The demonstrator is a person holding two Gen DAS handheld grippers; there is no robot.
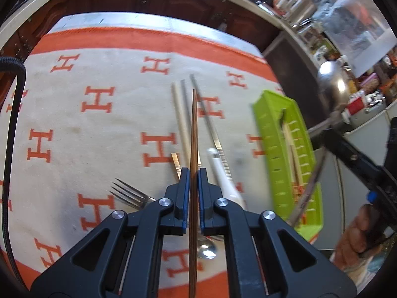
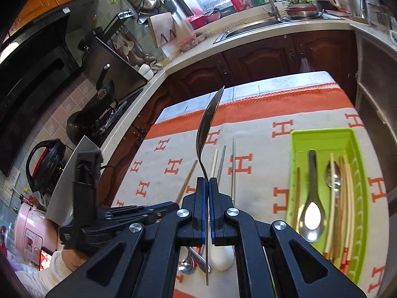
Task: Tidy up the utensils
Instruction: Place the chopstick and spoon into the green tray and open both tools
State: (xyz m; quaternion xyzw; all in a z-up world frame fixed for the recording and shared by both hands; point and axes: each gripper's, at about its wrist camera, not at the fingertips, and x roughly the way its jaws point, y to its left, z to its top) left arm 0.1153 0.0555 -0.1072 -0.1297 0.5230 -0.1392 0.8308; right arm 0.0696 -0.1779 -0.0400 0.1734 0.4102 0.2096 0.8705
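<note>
A cream cloth with orange H marks covers the tabletop [image 1: 74,124], kitchen counters and dark wood cabinets [image 2: 260,57] behind. The left gripper [image 1: 193,173] pinches a brown chopstick [image 1: 194,129]; the right gripper [image 2: 208,186] pinches a steel spoon [image 2: 206,126] upright. The green tray [image 2: 322,134] holds utensils at the right.

Black left claw [image 1: 193,173] and right claw [image 2: 207,182], blue pads, silver screws; white sleeve [image 2: 44,270]
</note>
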